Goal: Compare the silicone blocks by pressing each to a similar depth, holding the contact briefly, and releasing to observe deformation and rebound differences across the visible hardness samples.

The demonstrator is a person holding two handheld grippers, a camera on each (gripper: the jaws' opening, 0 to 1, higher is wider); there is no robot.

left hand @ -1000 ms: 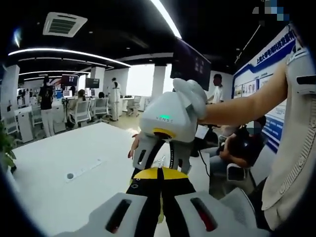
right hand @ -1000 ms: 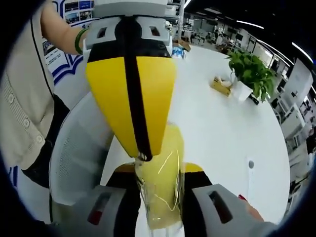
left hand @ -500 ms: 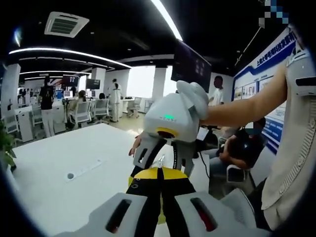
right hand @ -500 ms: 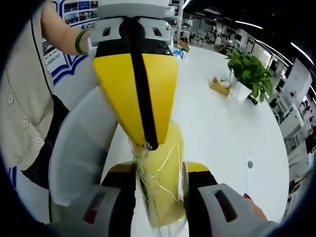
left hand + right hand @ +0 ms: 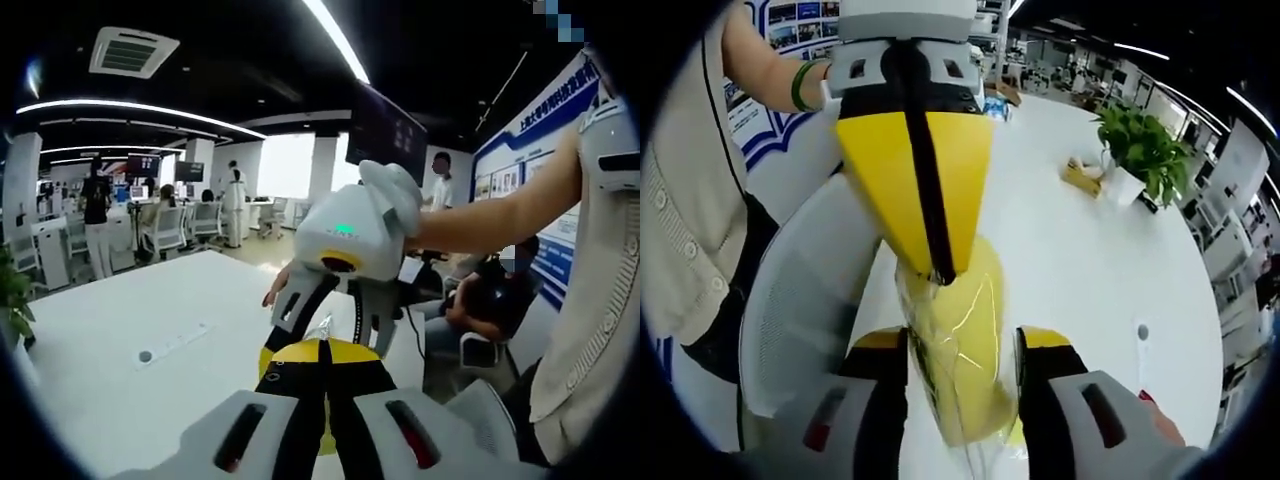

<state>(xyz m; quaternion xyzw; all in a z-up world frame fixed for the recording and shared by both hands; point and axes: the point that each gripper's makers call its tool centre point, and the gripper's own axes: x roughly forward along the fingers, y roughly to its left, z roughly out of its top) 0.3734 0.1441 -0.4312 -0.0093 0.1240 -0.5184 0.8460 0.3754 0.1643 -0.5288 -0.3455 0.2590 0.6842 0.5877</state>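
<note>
A yellow silicone block [image 5: 962, 350] in clear plastic wrap hangs in the air above the white table [image 5: 1100, 270]. In the right gripper view my left gripper [image 5: 937, 274] comes down from the top, its yellow jaws shut and pinching the block's upper end. My right gripper [image 5: 962, 338] has its jaws on either side of the block, with a slim gap showing on the right side. In the left gripper view my left gripper [image 5: 322, 346] is shut, and my right gripper [image 5: 330, 322] faces it, held by a person's bare arm [image 5: 500, 215].
A potted plant [image 5: 1145, 140] and a small yellowish item [image 5: 1087, 172] stand on the far part of the table. A white mesh chair [image 5: 800, 300] is beside the table edge. Seated people [image 5: 490, 290] are to the right, and a white strip [image 5: 170, 345] lies on the table.
My right gripper's jaws have spread apart and let go of the block. The block now sits higher between them, hanging from the left gripper's tip.
</note>
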